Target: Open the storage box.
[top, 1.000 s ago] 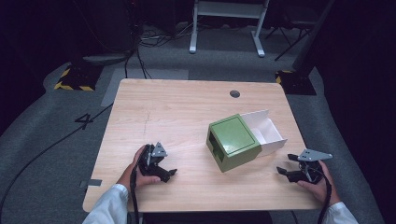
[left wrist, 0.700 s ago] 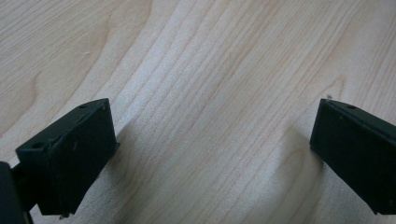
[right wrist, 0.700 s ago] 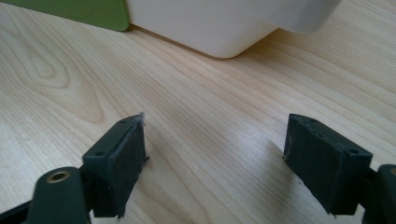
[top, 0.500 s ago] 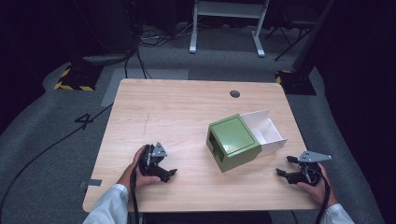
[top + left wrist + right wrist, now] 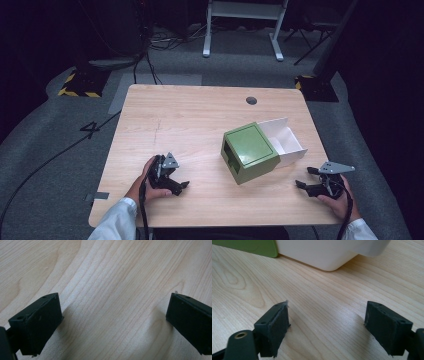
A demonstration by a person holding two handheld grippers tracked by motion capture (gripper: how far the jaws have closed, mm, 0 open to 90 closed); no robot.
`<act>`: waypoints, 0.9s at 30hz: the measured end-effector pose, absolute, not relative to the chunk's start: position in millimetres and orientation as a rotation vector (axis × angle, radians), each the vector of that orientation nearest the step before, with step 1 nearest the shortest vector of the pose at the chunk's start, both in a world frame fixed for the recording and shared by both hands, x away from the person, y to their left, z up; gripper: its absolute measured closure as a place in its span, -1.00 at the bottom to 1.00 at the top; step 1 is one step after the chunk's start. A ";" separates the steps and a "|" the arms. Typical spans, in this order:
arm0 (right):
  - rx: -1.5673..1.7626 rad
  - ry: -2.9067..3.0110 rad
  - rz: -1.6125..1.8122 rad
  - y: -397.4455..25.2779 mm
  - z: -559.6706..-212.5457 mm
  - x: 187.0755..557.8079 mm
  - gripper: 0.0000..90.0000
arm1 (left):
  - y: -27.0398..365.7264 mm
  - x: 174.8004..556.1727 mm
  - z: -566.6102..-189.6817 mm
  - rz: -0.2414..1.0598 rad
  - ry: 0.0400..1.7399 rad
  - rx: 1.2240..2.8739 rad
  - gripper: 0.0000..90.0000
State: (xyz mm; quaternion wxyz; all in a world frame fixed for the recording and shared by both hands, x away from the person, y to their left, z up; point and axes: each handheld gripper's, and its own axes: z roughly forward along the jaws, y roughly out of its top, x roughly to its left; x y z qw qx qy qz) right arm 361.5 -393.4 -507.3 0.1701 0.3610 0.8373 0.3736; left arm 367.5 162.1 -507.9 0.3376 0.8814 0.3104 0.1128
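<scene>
Sitting slightly askew on the table (image 5: 190, 115), the green box (image 5: 249, 150) has its white drawer (image 5: 285, 142) pulled partway out of the far side, so the inside of the drawer lies open to the ceiling; it looks empty from the high view. That box is ahead and to the left of the right claw (image 5: 302, 185), close by but not touching it. In the right gripper view the rounded white corner of the drawer (image 5: 329, 255) and a strip of the green shell (image 5: 249, 246) sit just beyond the jaws, which stand wide apart with nothing between them but bare wood. The claw rests low by the near edge, probably so the hand can swing in toward the drawer with little travel.

Further out, the left claw (image 5: 182, 186) lies well apart from the box, which is off to its right and a little forward. Its jaws are also spread, and in the left gripper view the left claw (image 5: 113, 322) frames plain wood grain alone. Held down near the table like this, it seems parked, perhaps ready to steady the green shell while the other side works the drawer.

A small dark hole (image 5: 251, 100) marks the tabletop beyond the box.
</scene>
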 end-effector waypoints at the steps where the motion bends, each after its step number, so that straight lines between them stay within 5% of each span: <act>1: 1.028 2.378 1.063 -393.4 -507.3 361.4 -0.56 | 162.1 367.5 -507.9 0.294 0.809 2.297 -0.99; 27: 1.029 2.378 1.063 -393.6 -507.3 361.4 -0.56 | 162.3 368.7 -508.0 0.288 0.795 2.299 -1.00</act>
